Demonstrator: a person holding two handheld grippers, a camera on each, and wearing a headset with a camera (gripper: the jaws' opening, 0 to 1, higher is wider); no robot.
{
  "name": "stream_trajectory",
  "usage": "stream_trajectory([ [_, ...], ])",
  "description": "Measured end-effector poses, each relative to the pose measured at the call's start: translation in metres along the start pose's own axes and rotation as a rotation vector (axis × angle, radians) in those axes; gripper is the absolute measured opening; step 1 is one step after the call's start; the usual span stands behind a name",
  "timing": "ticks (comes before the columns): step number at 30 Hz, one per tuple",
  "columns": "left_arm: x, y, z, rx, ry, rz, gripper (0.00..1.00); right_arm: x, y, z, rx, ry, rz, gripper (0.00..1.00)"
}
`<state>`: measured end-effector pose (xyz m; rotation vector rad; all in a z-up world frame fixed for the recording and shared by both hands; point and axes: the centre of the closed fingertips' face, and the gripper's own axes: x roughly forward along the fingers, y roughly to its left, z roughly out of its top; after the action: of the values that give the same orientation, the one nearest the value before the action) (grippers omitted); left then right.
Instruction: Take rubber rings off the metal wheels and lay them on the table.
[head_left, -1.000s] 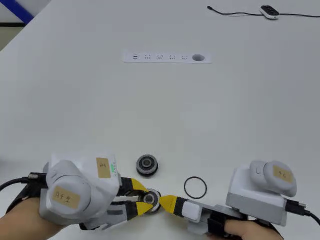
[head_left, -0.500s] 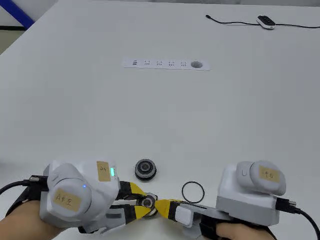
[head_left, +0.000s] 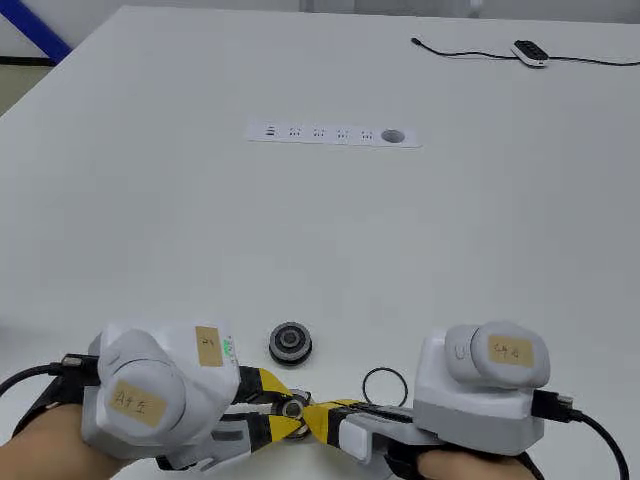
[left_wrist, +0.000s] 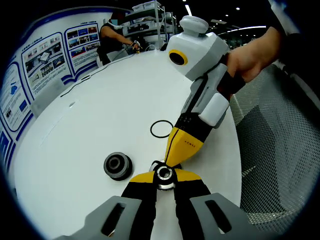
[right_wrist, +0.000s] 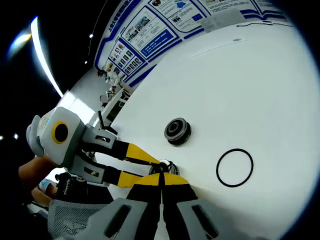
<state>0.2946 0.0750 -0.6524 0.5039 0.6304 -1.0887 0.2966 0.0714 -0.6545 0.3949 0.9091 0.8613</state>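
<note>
Left gripper (head_left: 287, 407): at the near edge of the table (head_left: 450, 250), low and left in the head view, with a hand (head_left: 40, 445) behind it. Its yellow jaws are clamped from both sides on a small metal wheel.
Held wheel (left_wrist: 164, 173): sits between the left gripper's jaw tips, with its bright hub facing that gripper's camera. I cannot tell whether it rests on the table or hangs above it.
Right gripper (right_wrist: 161, 176): low and right in the head view, pointing across at the left gripper. Its two jaws are pressed together into one yellow wedge, and the tip touches the rim of the held wheel. I cannot tell whether any rubber is pinched between them.
Loose rubber ring (head_left: 385, 386): a thin black circle lying flat on the table just beyond the right gripper's jaws. It is apart from both wheels and nothing touches it.
Second wheel (head_left: 291, 342): lies flat on the table just beyond the left gripper's jaws, to the left of the loose rubber ring. It is dark around the rim with a metal hub, and neither gripper touches it.
Power strip (head_left: 333, 134): white, lying crosswise on the table, well beyond the wheels.
Cable (head_left: 460, 53): runs along the far right of the table to a small black device (head_left: 530, 50).
Background: in the left gripper view a person (left_wrist: 106, 36) stands at the far end of the table, with posters (left_wrist: 80, 37) on the wall beside them.
</note>
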Motion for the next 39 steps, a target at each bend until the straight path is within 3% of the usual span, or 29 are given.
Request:
stream_trajectory([
  [3, 0.0, 0.0, 0.0, -0.001, 0.0, -0.001, 0.13, 0.002, 0.006, -0.002, 0.004, 0.011, 0.025, 0.0],
  [5, 0.0, 0.0, 0.0, -0.001, 0.0, -0.001, 0.13, 0.003, 0.004, 0.0, -0.014, 0.005, 0.005, 0.01],
  [13, 0.0, 0.0, 0.0, -0.003, 0.0, 0.001, 0.13, 0.002, 0.003, 0.0, -0.001, 0.003, 0.007, 0.01],
  [28, -0.001, -0.001, 0.001, 0.011, 0.003, 0.014, 0.14, -0.003, 0.006, 0.003, 0.065, -0.019, 0.024, 0.01],
  [32, -0.004, -0.002, 0.0, 0.031, 0.017, 0.014, 0.14, -0.004, 0.007, 0.002, 0.074, -0.018, 0.026, 0.01],
  [39, -0.018, 0.0, 0.002, 0.01, -0.011, 0.04, 0.13, -0.004, 0.01, 0.001, 0.088, -0.018, 0.034, 0.01],
])
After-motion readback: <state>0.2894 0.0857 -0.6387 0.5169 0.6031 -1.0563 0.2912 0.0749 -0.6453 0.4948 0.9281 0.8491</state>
